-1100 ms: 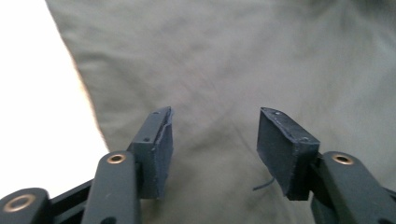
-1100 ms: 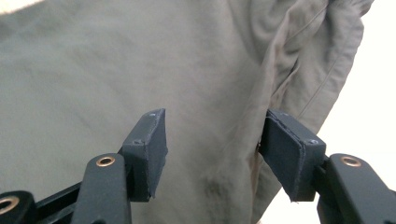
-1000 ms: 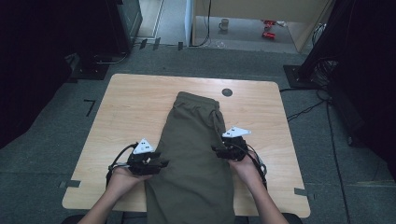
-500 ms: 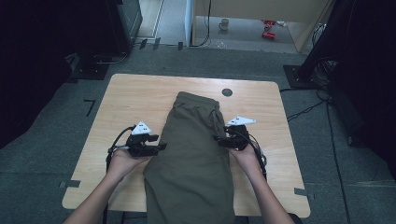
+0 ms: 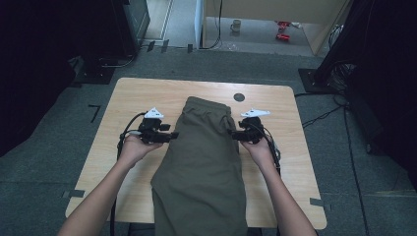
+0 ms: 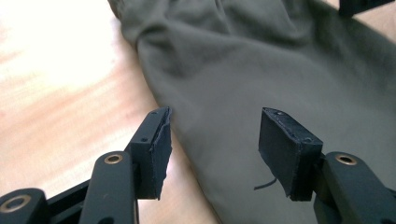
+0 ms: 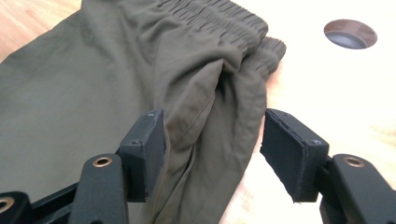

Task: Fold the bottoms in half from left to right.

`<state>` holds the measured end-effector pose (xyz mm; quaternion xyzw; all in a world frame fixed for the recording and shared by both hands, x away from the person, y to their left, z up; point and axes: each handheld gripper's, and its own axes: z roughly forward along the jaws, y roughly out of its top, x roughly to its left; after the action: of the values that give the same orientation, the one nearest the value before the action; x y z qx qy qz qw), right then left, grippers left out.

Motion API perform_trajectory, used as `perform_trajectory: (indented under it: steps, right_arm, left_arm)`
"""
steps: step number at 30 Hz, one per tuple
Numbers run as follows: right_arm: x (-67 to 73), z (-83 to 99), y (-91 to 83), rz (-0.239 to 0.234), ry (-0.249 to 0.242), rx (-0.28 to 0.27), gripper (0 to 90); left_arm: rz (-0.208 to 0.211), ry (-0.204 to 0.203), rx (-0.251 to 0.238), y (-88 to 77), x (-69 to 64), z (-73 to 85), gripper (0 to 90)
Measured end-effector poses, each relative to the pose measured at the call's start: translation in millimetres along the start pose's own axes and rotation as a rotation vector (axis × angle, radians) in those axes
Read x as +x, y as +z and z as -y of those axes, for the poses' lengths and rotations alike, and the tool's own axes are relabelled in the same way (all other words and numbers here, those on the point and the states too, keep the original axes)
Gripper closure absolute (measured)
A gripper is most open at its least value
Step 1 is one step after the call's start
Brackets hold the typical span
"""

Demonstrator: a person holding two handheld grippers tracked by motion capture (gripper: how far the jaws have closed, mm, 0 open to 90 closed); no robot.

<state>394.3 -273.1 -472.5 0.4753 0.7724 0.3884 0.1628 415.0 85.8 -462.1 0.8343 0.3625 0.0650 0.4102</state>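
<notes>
A pair of olive-green trousers [image 5: 202, 162] lies lengthwise down the middle of the wooden worktop [image 5: 137, 96], its elastic waistband toward twelve o'clock and its legs running off the worktop's edge at six o'clock. A small dark round hole [image 5: 239, 97] sits in the worktop just past the waistband, toward one o'clock from it.

The left tongs [image 5: 173, 135] hover at the nine o'clock edge of the trousers, pointing toward three o'clock. In the left gripper view the left tongs [image 6: 214, 151] stand spread, and they have just been opening; the hem of the cloth passes below the gap, with one pad over bare wood and the other over fabric, and neither pad presses on anything.

The right tongs [image 5: 231, 134] hover at the three o'clock edge of the trousers, pointing toward nine o'clock, level with the left ones. In the right gripper view the right tongs [image 7: 212, 149] are also spread: a raised fold of the trouser side, just below the gathered waistband [image 7: 219, 16], lies between the pads. One pad looks close against the cloth, while the other is clear of it above the wood, so the fold is not pinched.
</notes>
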Motion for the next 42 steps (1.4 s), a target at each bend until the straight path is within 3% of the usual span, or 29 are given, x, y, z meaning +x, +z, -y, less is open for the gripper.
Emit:
perform_trajectory:
  steps: [10,12,15,16,19,23,24,26,30,36,42]
  right_arm:
    - [-8.0,-22.4,12.5,-0.002,0.009,0.0,37.2]
    - [-10.1,-27.5,15.4,-0.003,0.009,0.002,36.7]
    - [-13.8,-31.3,19.0,-0.001,0.03,-0.046,37.9]
    - [-15.9,-32.9,21.3,-0.014,0.05,-0.039,36.9]
    - [-21.5,-37.0,29.2,-0.026,0.076,-0.024,36.7]
    - [-23.5,-40.0,35.6,-0.026,0.097,-0.066,36.5]
    - [-23.4,-42.4,38.5,-0.029,0.102,-0.04,34.2]
    - [-19.8,-46.9,44.5,-0.029,0.099,-0.016,33.4]
    - [-13.2,-55.0,52.7,-0.009,0.076,-0.015,30.7]
    - [-12.6,-54.6,65.9,0.013,0.083,0.012,24.8]
    - [-21.0,-42.3,75.4,0.06,0.085,0.073,22.7]
  left_arm:
    - [-0.004,0.005,0.033,21.7,17.3,-25.1,45.1]
    - [-0.009,0.006,-0.021,24.2,18.1,-27.6,46.4]
    - [0.002,0.0,0.015,30.9,21.5,-36.3,46.7]
    - [-0.004,0.002,-0.004,32.4,22.1,-38.0,46.7]
    - [0.012,-0.026,0.0,37.2,26.5,-46.2,46.6]
    - [0.003,-0.045,0.0,44.2,32.4,-55.3,45.8]
    - [-0.001,-0.053,-0.01,45.8,33.8,-56.6,45.3]
    - [-0.005,-0.065,-0.032,49.2,36.4,-57.0,45.7]
    - [-0.008,-0.111,-0.019,60.8,42.4,-52.8,45.6]
    - [-0.009,-0.116,0.032,77.9,42.2,-46.1,43.2]
    - [-0.016,-0.104,0.04,87.5,41.0,-42.3,40.6]
